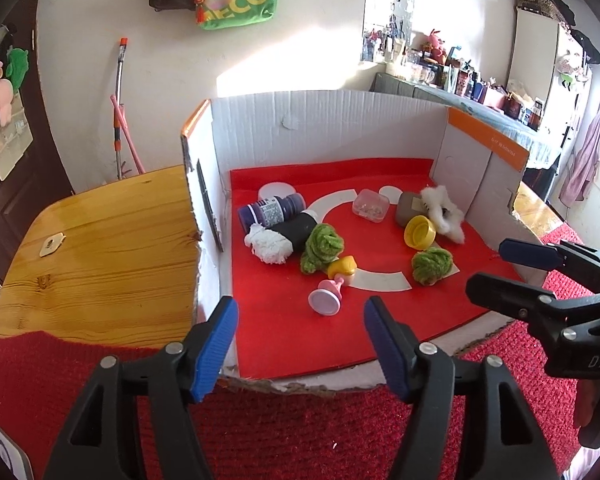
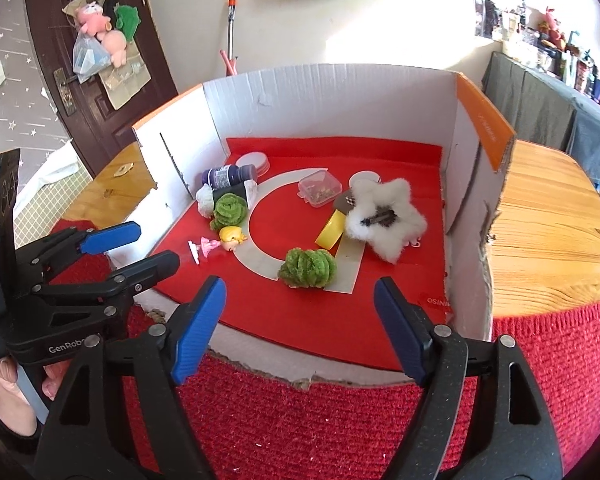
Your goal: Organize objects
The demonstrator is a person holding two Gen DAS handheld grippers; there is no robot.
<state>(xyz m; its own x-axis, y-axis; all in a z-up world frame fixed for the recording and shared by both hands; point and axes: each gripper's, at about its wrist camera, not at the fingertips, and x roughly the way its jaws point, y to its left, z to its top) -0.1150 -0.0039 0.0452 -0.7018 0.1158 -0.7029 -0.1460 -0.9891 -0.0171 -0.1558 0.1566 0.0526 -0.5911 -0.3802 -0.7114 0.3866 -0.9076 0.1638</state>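
Observation:
A white cardboard box (image 1: 324,120) with a red mat holds a purple bottle (image 1: 270,210), a black-and-white roll (image 1: 284,236), two green fuzzy balls (image 1: 320,246) (image 1: 432,266), a small doll (image 1: 334,280), a yellow cap (image 1: 420,232), a clear case (image 1: 370,205) and a white furry star (image 2: 384,218). My left gripper (image 1: 300,344) is open and empty at the box's front edge, below the doll. My right gripper (image 2: 300,328) is open and empty, just in front of the right green ball (image 2: 308,268).
The box stands on a wooden table (image 1: 100,248) with a red knitted cloth (image 2: 340,420) over its near edge. Box walls rise left, back and right. The right gripper shows at the right in the left wrist view (image 1: 500,272).

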